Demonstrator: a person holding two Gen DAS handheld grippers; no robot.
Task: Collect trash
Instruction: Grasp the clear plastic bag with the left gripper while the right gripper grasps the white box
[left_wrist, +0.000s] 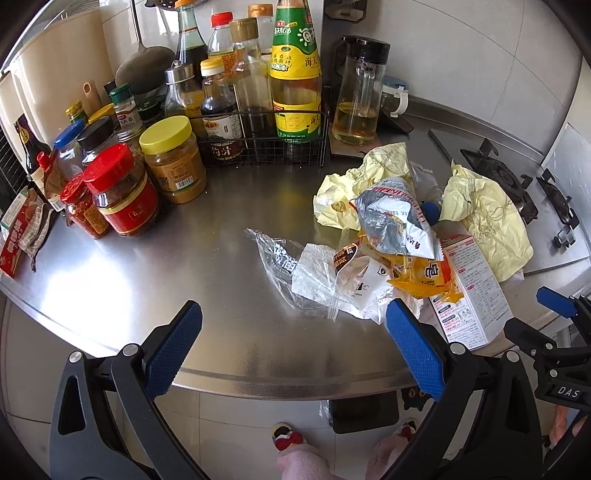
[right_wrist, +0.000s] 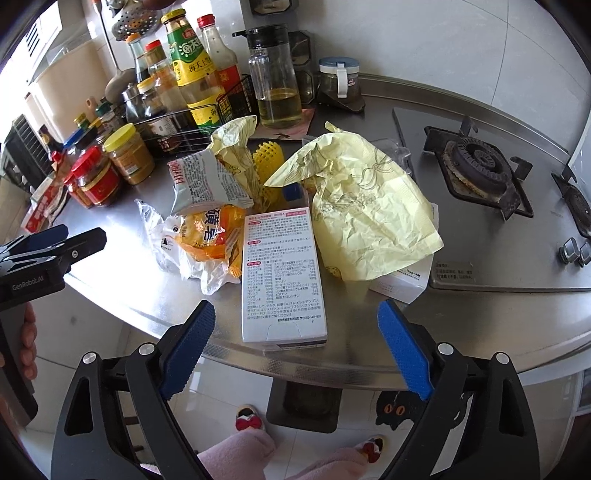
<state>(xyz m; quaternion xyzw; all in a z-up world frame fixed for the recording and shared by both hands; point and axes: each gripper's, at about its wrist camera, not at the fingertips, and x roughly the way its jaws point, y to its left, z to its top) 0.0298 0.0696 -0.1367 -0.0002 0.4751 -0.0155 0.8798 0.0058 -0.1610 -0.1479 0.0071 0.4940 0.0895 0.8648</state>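
A heap of trash lies on the steel counter (left_wrist: 166, 266). It holds a white printed box (right_wrist: 284, 280), crumpled pale yellow paper (right_wrist: 369, 221), an orange wrapper (right_wrist: 210, 236), a silver snack bag (right_wrist: 207, 181) and a yellow foam net (right_wrist: 267, 158). A clear plastic bag (left_wrist: 284, 266) lies at the heap's left. My right gripper (right_wrist: 295, 310) hangs open over the counter's front edge, with the near end of the white box (left_wrist: 469, 291) between its fingers, untouched. My left gripper (left_wrist: 293, 314) is open too, just in front of the clear bag, holding nothing.
Sauce jars (left_wrist: 122, 192) and bottles in a wire rack (left_wrist: 266, 140) crowd the back left. An oil jug (left_wrist: 356, 92) stands behind the heap. A gas burner (right_wrist: 476, 162) sits to the right. A person's slippers (right_wrist: 251, 417) show on the floor below the counter edge.
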